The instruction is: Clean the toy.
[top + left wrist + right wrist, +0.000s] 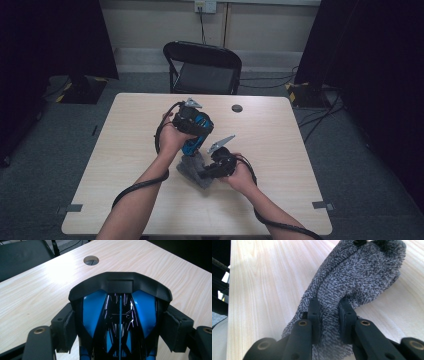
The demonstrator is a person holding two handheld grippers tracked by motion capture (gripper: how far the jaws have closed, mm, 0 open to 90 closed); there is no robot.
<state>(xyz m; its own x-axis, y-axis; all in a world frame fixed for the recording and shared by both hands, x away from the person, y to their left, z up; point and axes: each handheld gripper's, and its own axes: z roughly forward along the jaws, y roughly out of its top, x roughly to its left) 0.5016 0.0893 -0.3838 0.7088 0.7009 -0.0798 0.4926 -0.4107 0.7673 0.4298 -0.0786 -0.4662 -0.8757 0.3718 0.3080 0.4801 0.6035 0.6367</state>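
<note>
High view: a person's two forearms came in from the bottom edge over a pale wooden table. The left gripper sat near the middle of the table, with a blue and black object caught at its jaw end. Just below and to the right, the right gripper met a grey towel that lay bunched on the tabletop, directly under the blue and black object. A small round hole marked the table's far side, and a black folding chair stood beyond the far edge.

Left gripper view: the jaws stood apart with the blue and black object between them, its glossy blue panels and black arched rim rising from the bottom. The pads pressed its sides, so the left gripper was clamped around it. The round hole showed ahead on the wood, and the chair's seat filled the top left corner.

Right gripper view: the jaws were drawn close together with a fold of the grey towel pinched between them, so the right gripper gripped the cloth. The towel ran up and away from the jaws across the tabletop, its far end at the top edge, where something dark touched it that I could not make out.
</note>
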